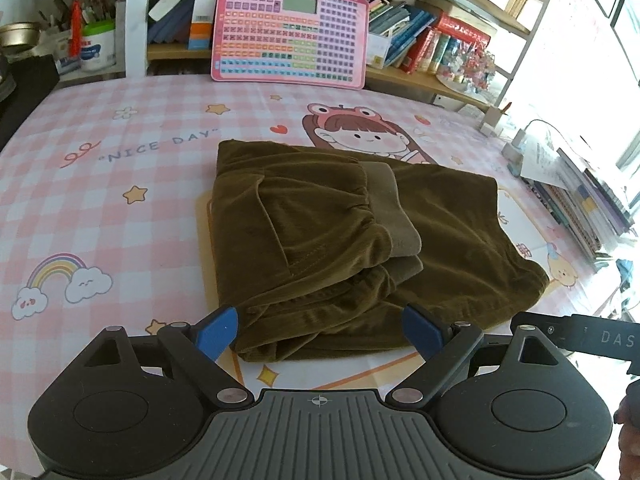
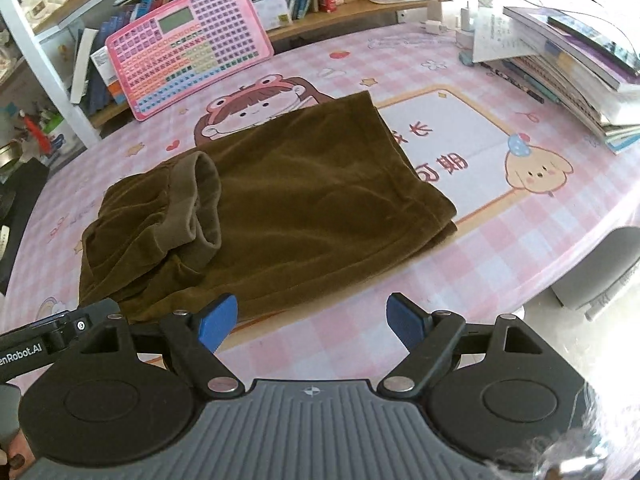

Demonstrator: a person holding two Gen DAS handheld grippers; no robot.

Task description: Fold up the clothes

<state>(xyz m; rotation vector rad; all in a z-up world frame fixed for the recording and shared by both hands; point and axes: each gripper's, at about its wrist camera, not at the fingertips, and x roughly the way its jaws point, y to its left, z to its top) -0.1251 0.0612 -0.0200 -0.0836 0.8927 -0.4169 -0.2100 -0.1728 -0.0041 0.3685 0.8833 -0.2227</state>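
An olive-brown velvet garment [image 1: 344, 240] lies folded on the pink checked tablecloth [image 1: 120, 200], its ribbed waistband [image 1: 396, 208] turned over on top. My left gripper [image 1: 320, 334] is open, and the garment's near edge lies between its blue pads [image 1: 218, 334] without either pad pressing on it. In the right wrist view the same garment [image 2: 304, 200] stretches from the left to the middle. My right gripper [image 2: 312, 320] hovers open just in front of the garment's near hem, with only tablecloth [image 2: 500, 248] between its fingers.
A pink keypad toy board [image 1: 290, 30] leans against the bookshelf [image 1: 420, 76] at the back. A stack of books and papers [image 2: 568, 68] fills the table's right side. Chargers and cables [image 2: 452, 20] lie near the stack. The table edge [image 2: 592, 240] runs along the right.
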